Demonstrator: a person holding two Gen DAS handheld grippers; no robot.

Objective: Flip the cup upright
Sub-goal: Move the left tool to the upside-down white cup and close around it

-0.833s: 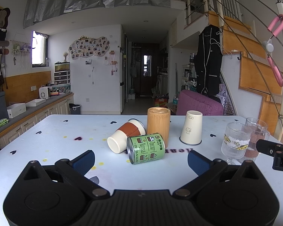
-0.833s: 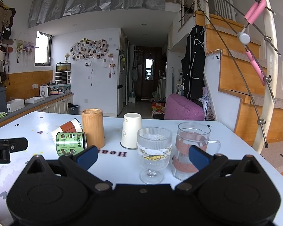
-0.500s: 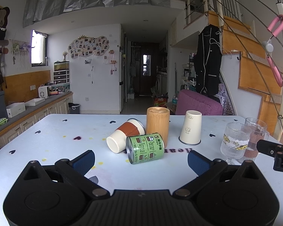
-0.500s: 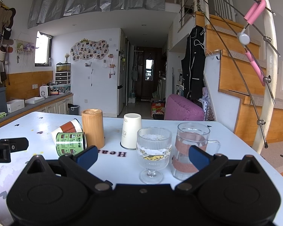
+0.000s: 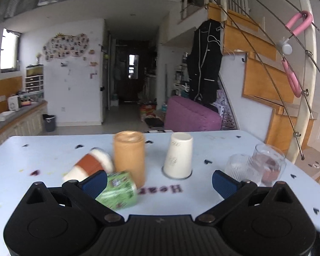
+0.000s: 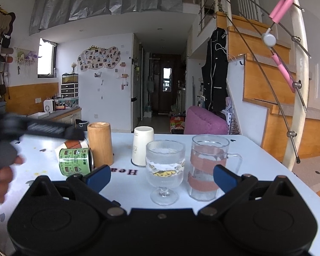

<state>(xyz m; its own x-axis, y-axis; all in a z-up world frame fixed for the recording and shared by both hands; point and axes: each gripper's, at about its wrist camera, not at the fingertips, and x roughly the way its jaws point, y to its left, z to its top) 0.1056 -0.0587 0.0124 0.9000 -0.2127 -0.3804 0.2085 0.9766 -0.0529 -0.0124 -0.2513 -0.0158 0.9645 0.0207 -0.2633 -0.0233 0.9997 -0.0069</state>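
The white paper cup [image 5: 178, 155] stands upside down on the worktop [image 5: 42, 155], straight ahead of the left hand-held gripper [image 5: 159, 181], whose jaws gape wide and empty. The right hand-held gripper [image 6: 162, 176], equally wide and empty, has the cup [image 6: 141, 146] ahead, slightly left, behind a stemmed glass [image 6: 165, 168].

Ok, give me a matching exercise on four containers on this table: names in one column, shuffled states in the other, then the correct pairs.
Things:
1. white paper cup
2. green can
3. wooden cup
4. glass mug

States:
A. lying on its side
B. upright, clear, handle to the right, bands around it
C. standing upside down, mouth on the table
D. upright, opaque, open top

Pairs: 1-C, 2-A, 3-D, 4-B
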